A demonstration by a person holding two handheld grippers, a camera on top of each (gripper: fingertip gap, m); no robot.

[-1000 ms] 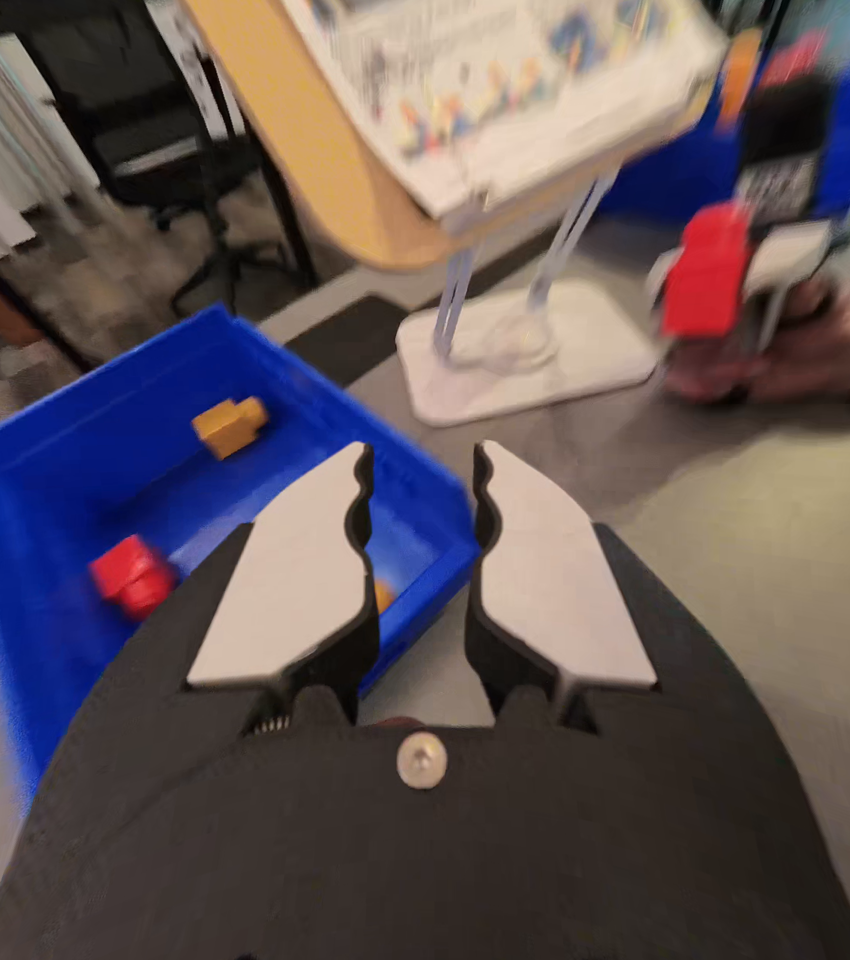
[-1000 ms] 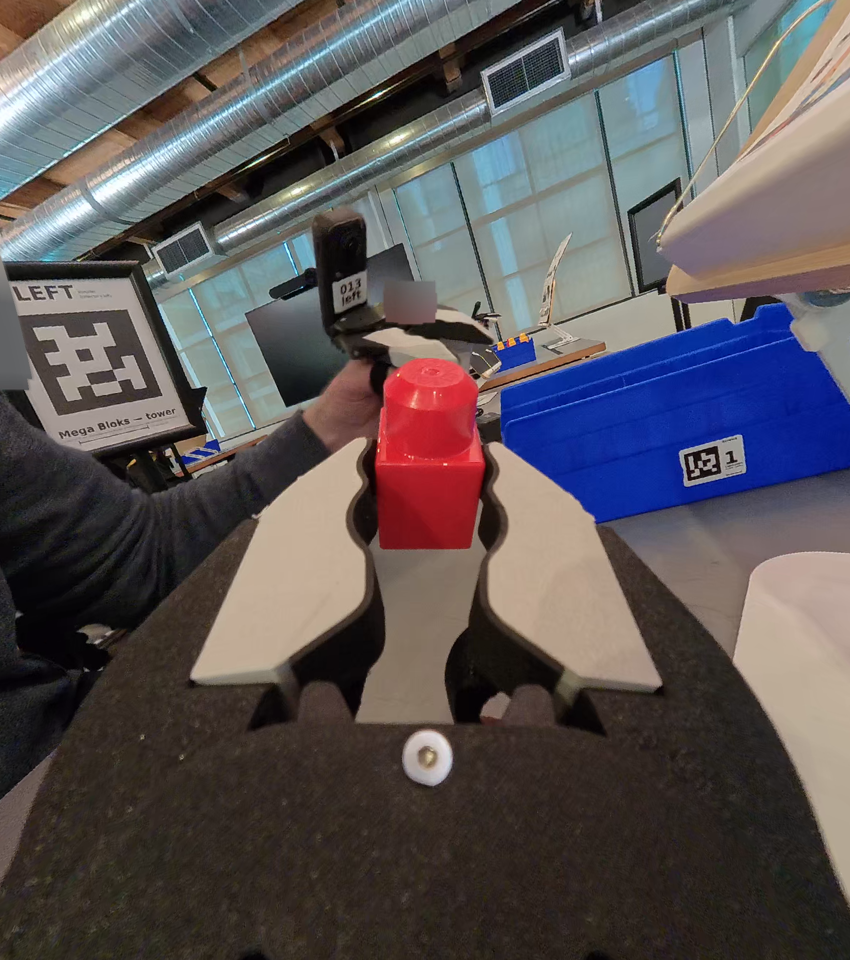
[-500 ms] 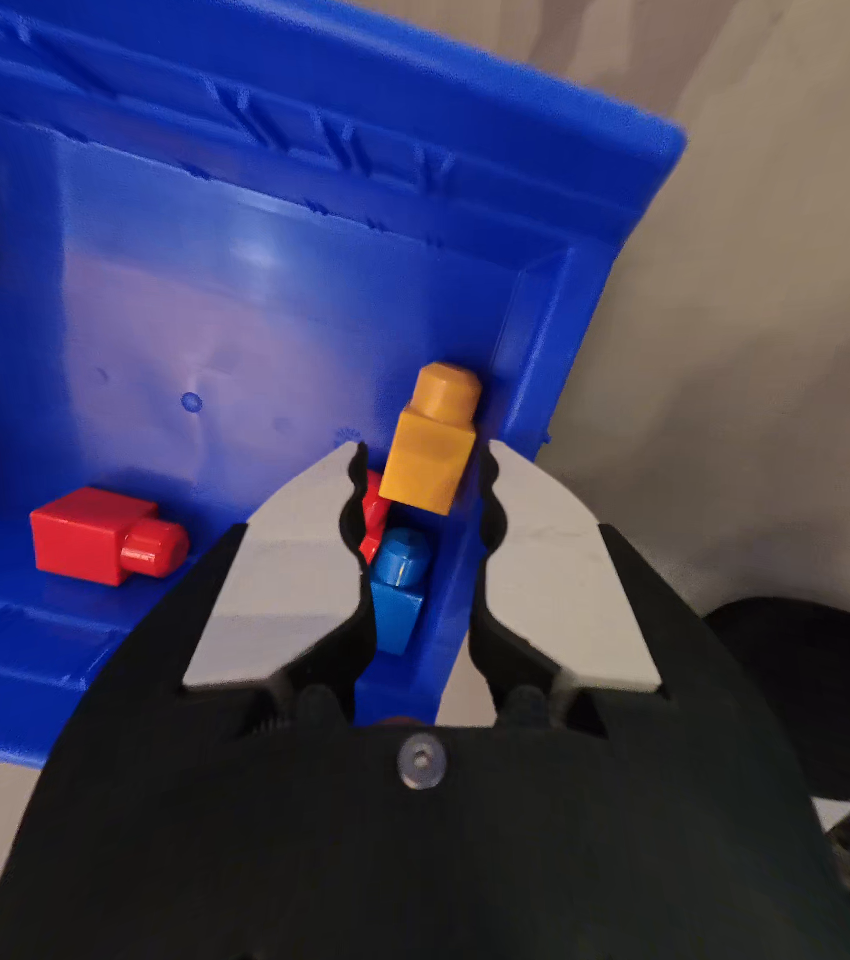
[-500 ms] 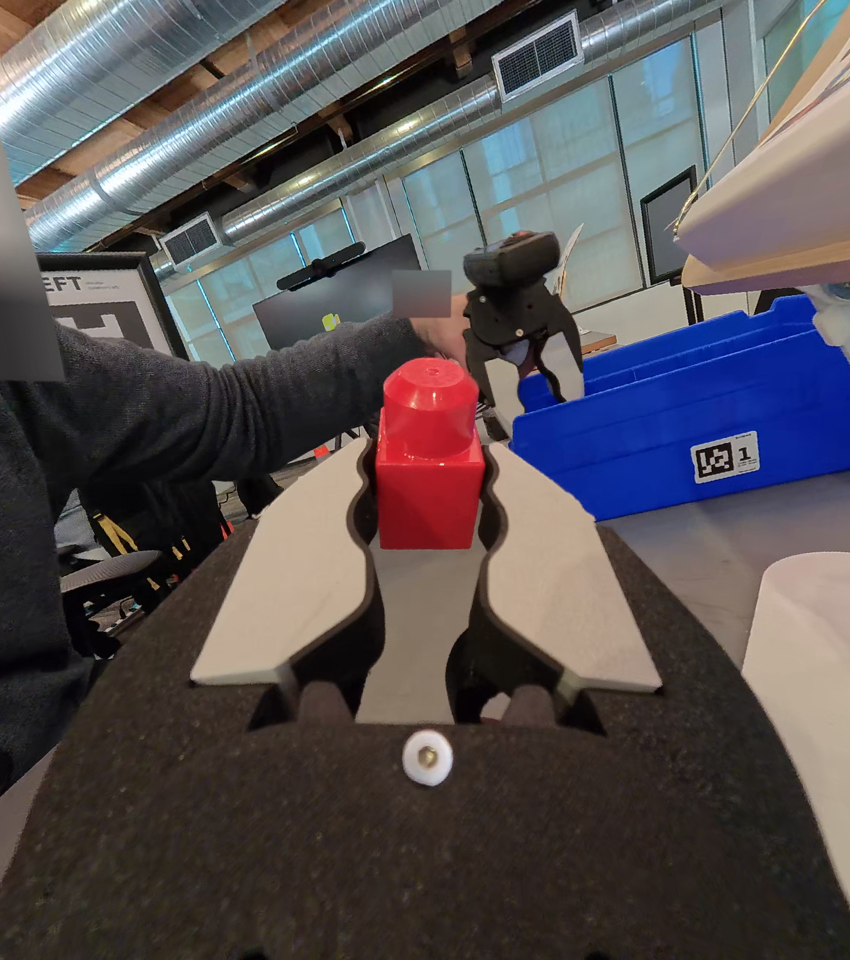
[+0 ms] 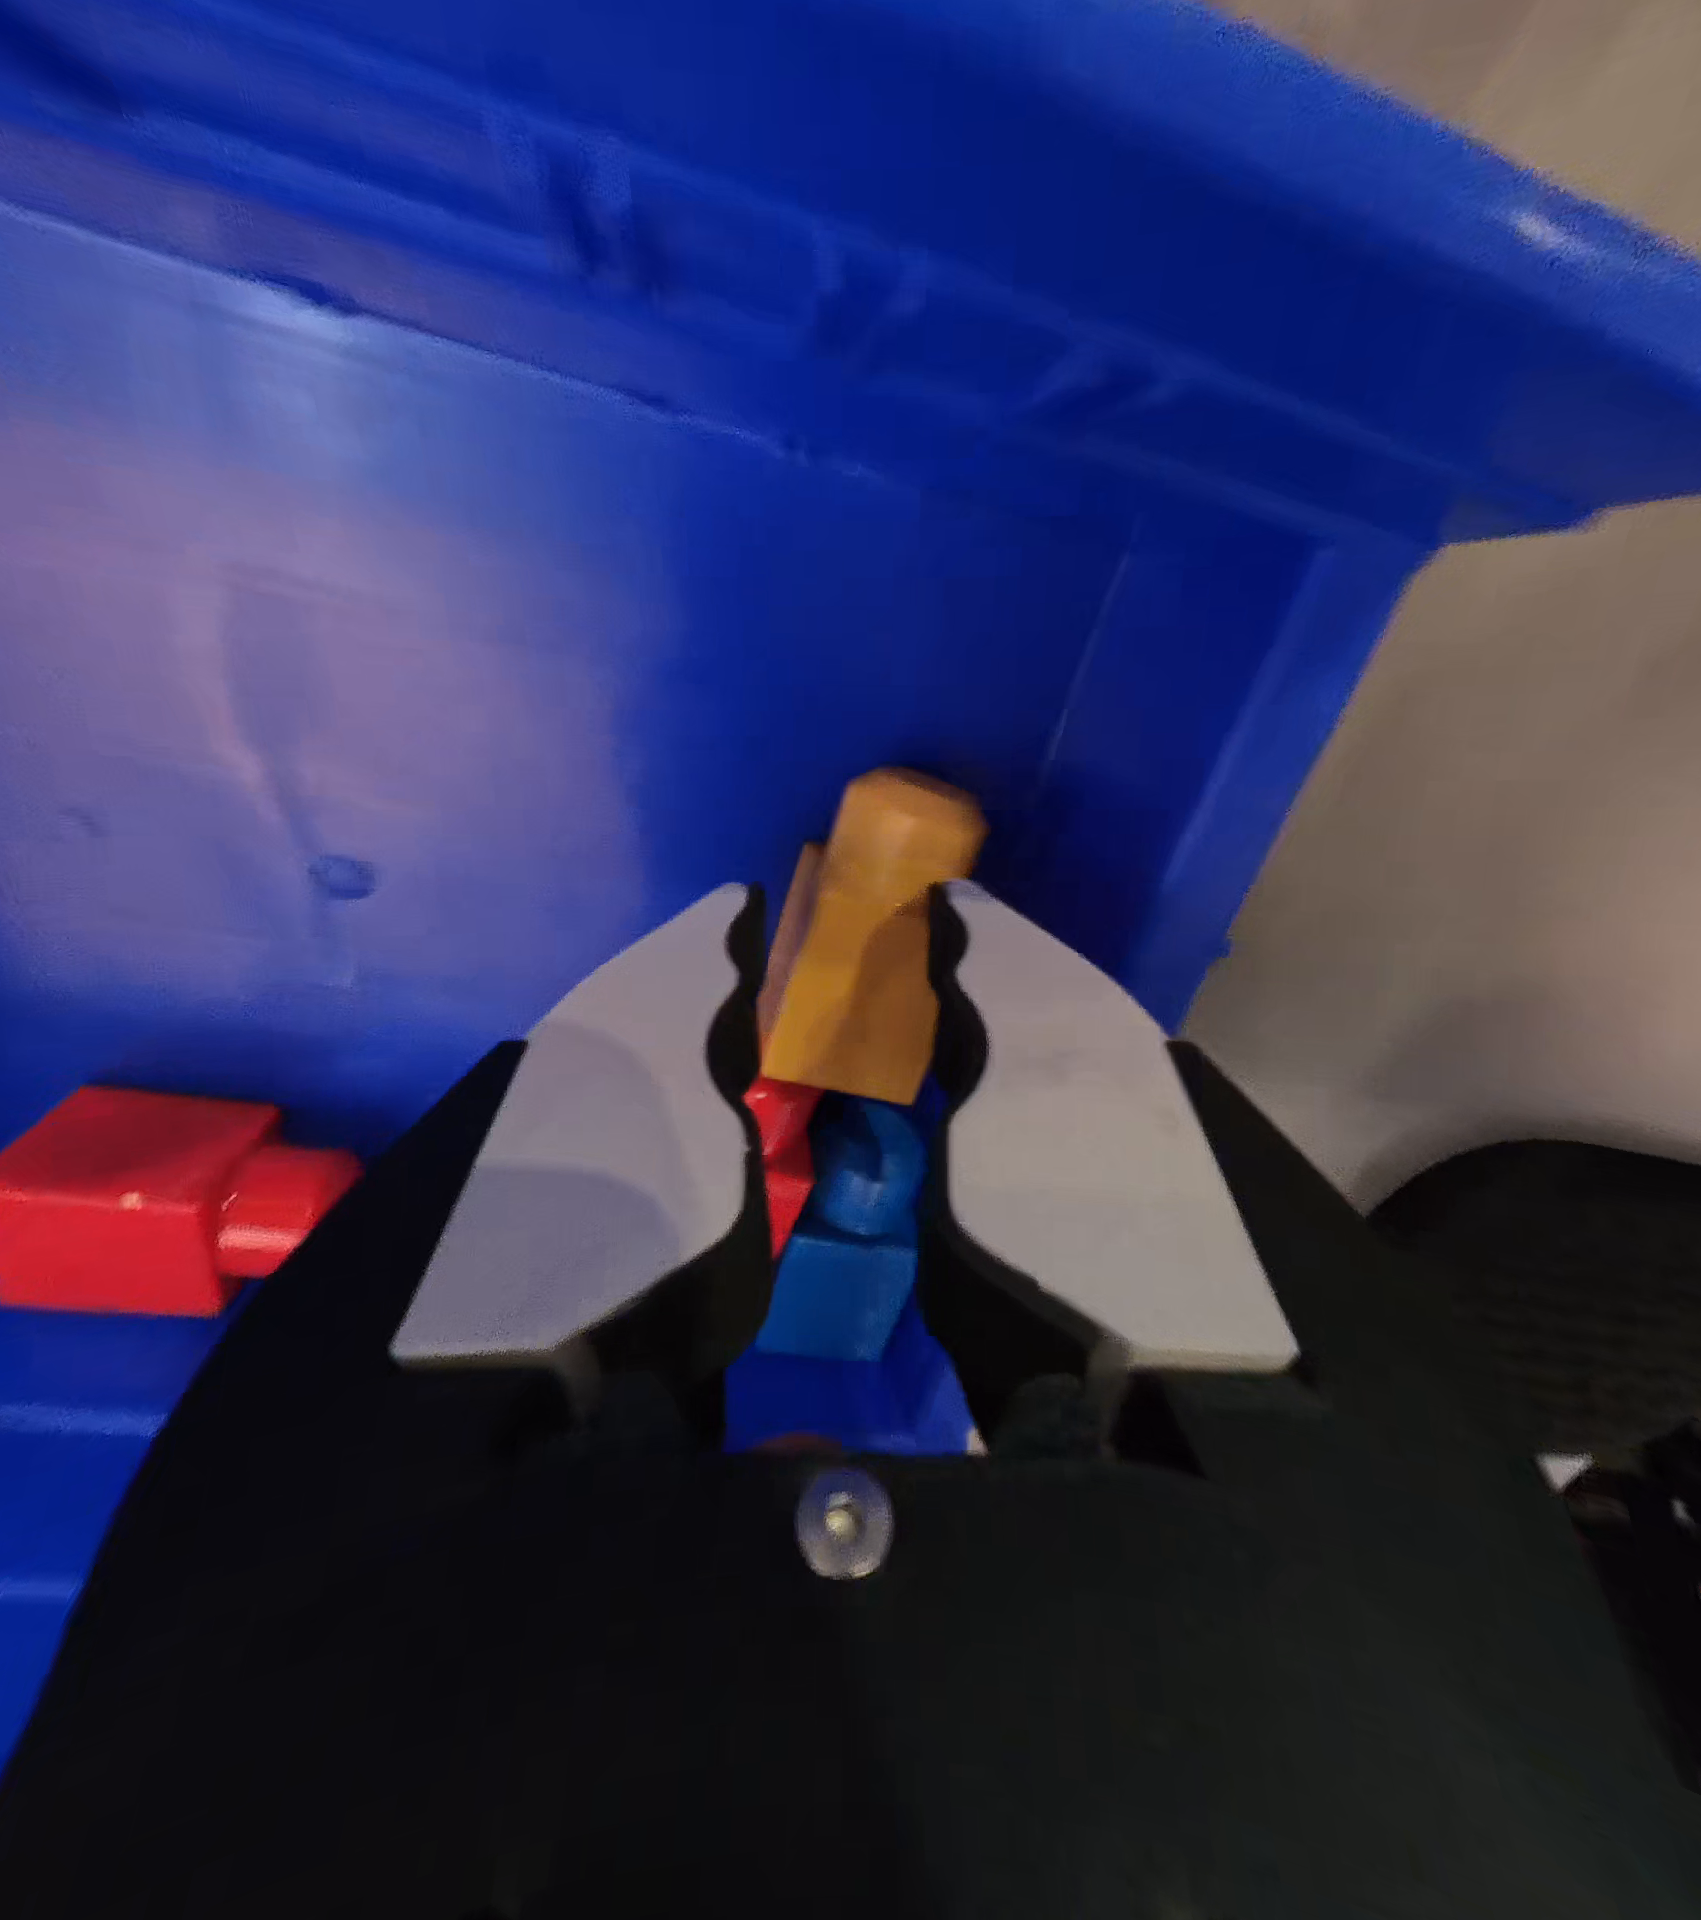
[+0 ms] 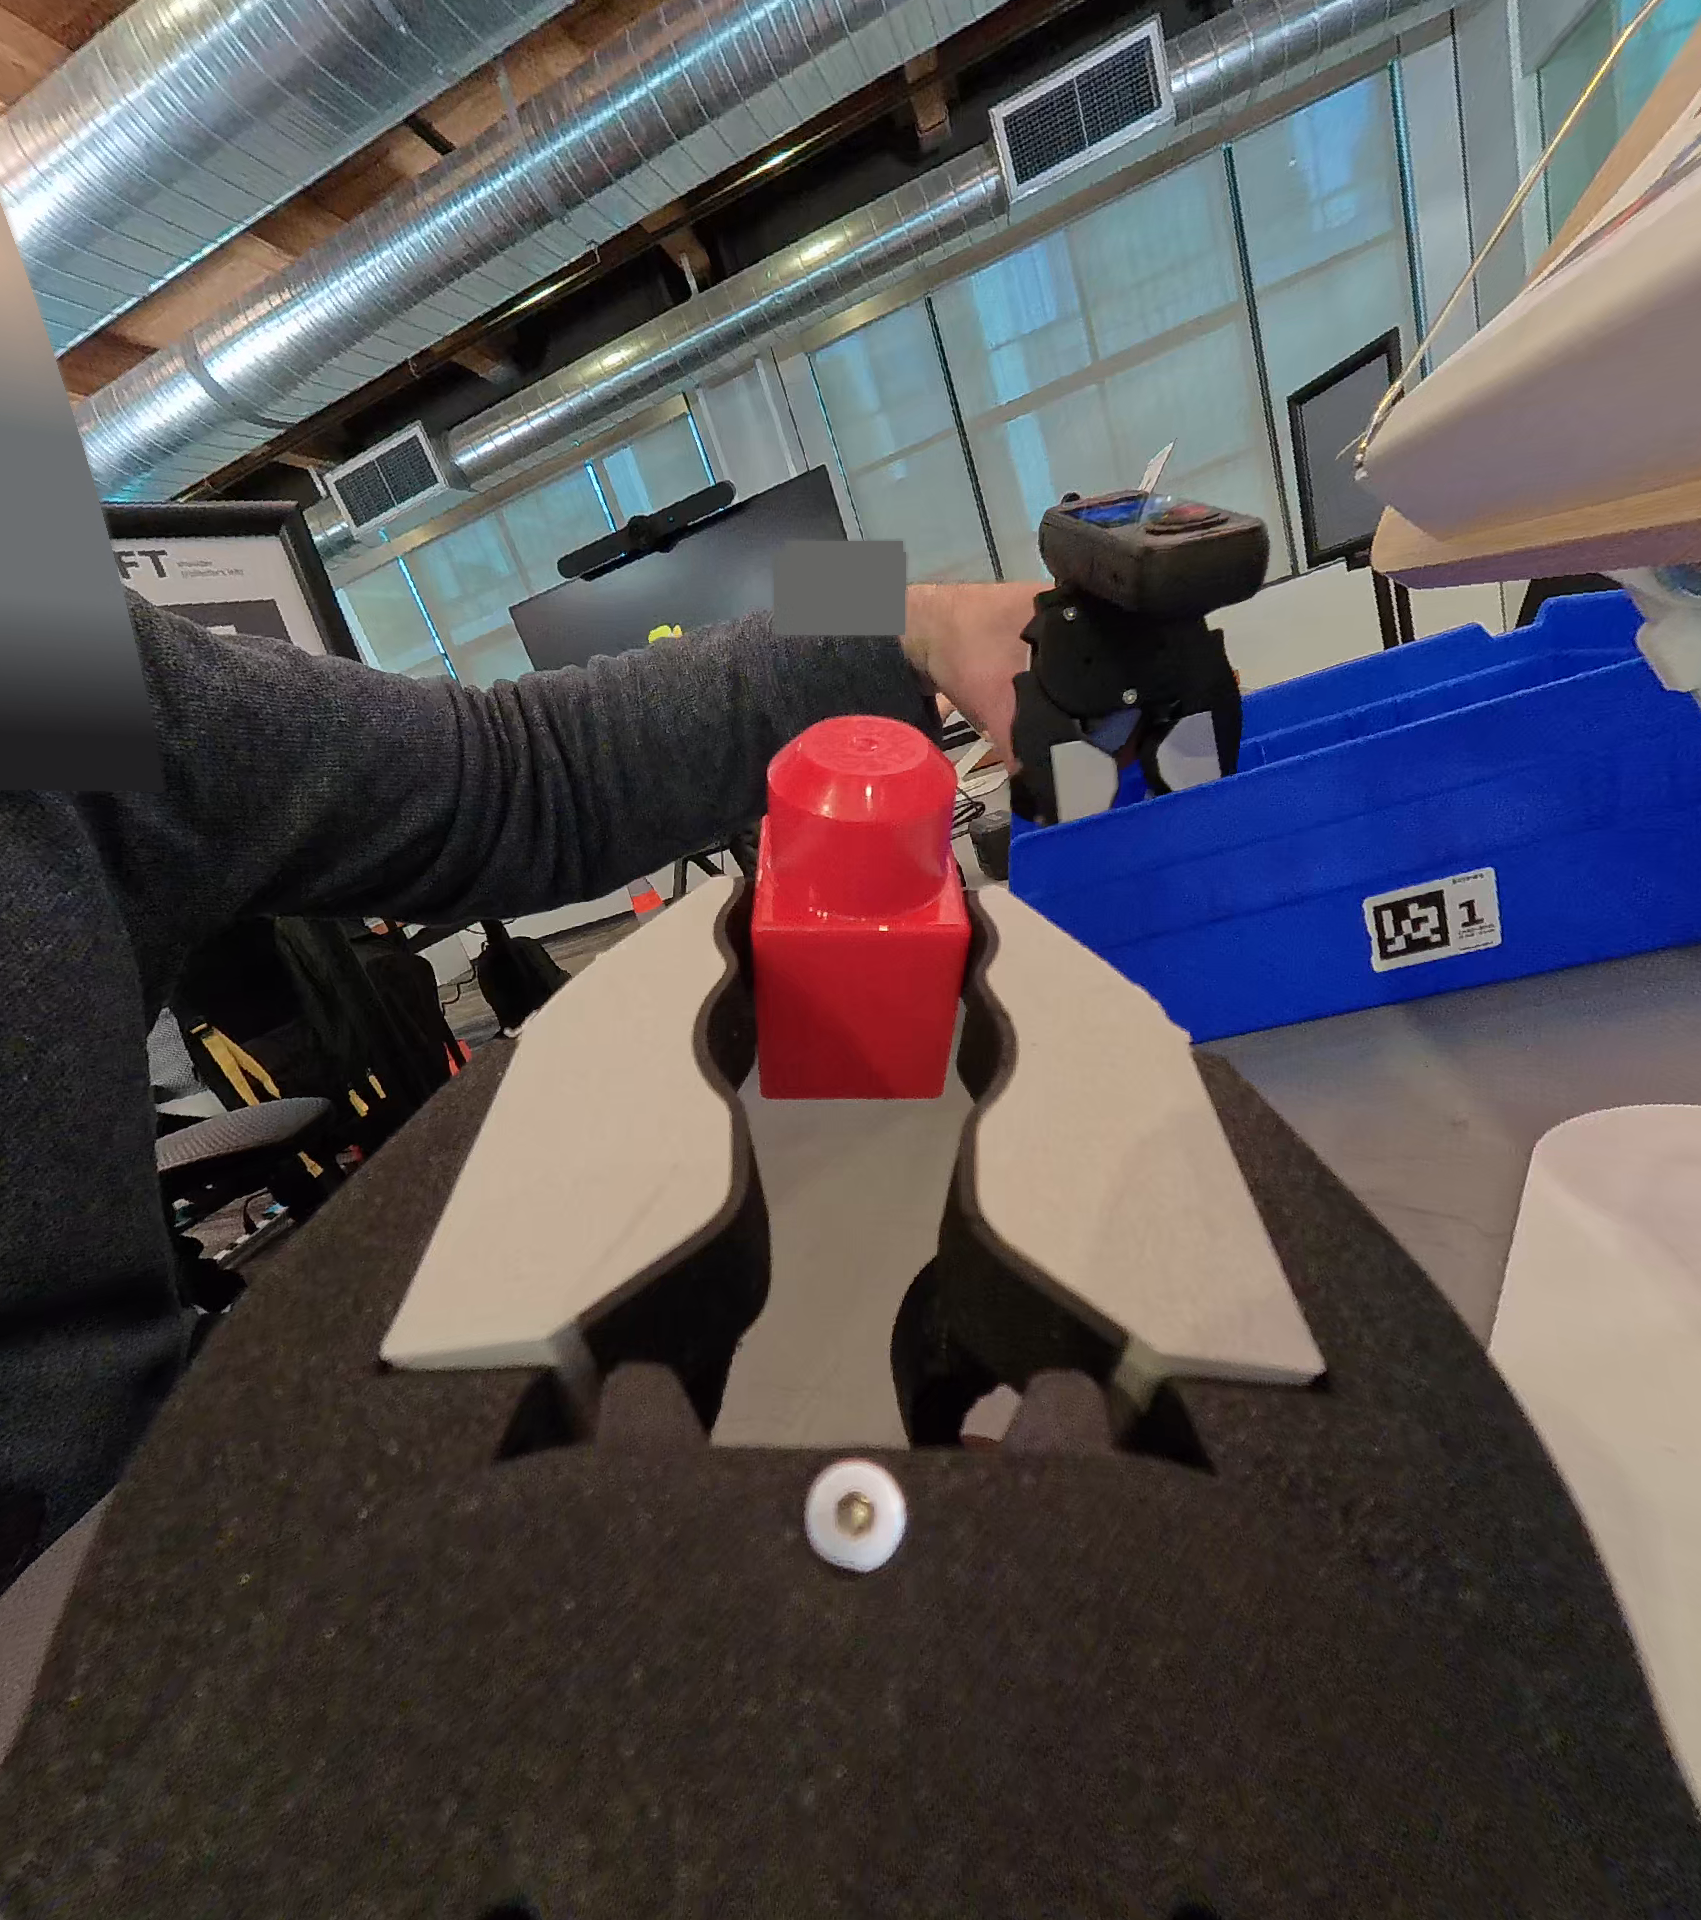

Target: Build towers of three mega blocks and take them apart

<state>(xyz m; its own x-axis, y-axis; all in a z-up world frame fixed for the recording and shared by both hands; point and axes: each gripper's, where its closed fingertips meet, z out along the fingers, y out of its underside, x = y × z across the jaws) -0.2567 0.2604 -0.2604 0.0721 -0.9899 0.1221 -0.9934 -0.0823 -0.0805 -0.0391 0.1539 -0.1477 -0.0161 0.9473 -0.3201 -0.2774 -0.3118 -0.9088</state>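
Since half a second ago, the left gripper [image 5: 841, 914] has been pushing deeper into the blue bin [image 5: 1033, 343], and the orange block [image 5: 867, 956] is now sitting between its fingers rather than ahead of them.

From the left wrist view, the fingers are lying close along both sides of the orange block, but motion blur is keeping me from telling whether they are actually clamping it. A blue block [image 5: 851, 1257] is lying just under the orange one, near the bin's corner, and a sliver of a red piece [image 5: 781, 1132] is peeking out beside it, mostly hidden by the left finger. Another red block [image 5: 129, 1200] is lying on its side on the bin floor, well off to the left.

From the right wrist view, the right gripper [image 6: 861, 935] is squeezing a red block [image 6: 856, 987] upright, stud upward, above the grey tabletop [image 6: 1448, 1091]. Farther off, the left gripper [image 6: 1126, 769] is dipping into the blue bin [image 6: 1241, 914], its fingertips cut off by the bin wall. A white sticker [image 6: 1431, 918] with a square code is showing on the bin's front. A framed sign [image 6: 212, 582] bearing print is standing behind the person's grey sleeve [image 6: 513, 769], largely covered.
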